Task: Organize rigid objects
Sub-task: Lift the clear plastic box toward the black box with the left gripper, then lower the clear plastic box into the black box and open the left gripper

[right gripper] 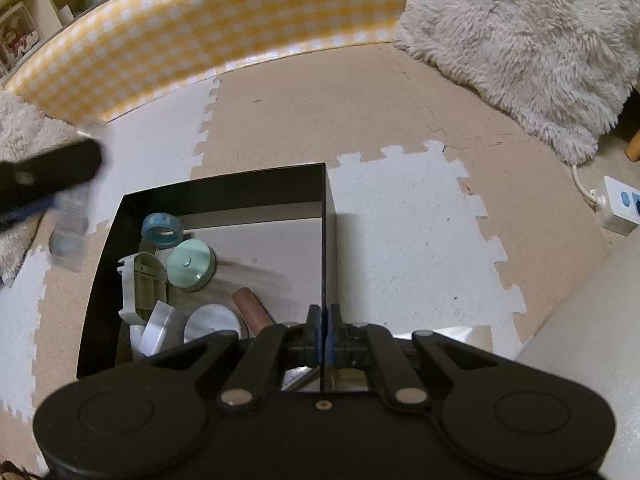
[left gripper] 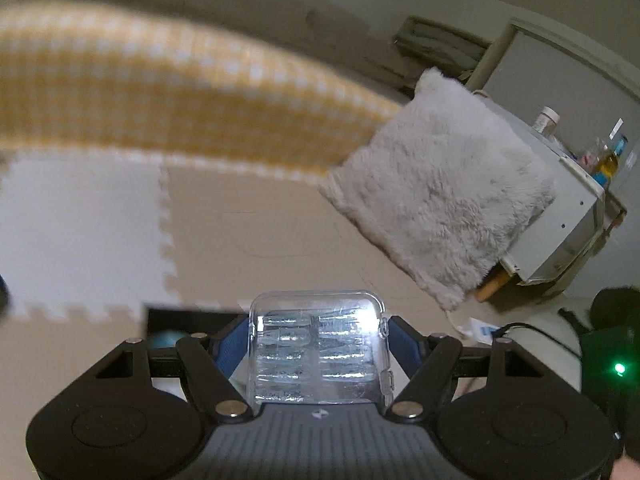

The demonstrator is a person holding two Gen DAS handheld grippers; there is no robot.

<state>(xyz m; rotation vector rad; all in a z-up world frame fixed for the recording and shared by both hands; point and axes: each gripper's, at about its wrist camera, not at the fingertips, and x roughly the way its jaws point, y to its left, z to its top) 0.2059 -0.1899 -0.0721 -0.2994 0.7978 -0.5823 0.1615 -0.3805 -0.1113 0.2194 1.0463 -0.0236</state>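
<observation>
A clear plastic case (left gripper: 318, 346), ribbed and glinting, sat clamped between the blue pads of the left gripper (left gripper: 318, 344), held above the foam mat (left gripper: 280, 232) just left of the black box (right gripper: 224, 196). In the right wrist view that gripper and case showed only as a blur. The right gripper (right gripper: 322, 332) had its pads pressed together on the box's right wall. Inside lay a blue tape roll (right gripper: 162, 231), a teal puck (right gripper: 188, 264), a brown cylinder (right gripper: 252, 308) and white pieces, partly hidden behind the gripper. A furry cushion (left gripper: 436, 200) leaned beyond.
</observation>
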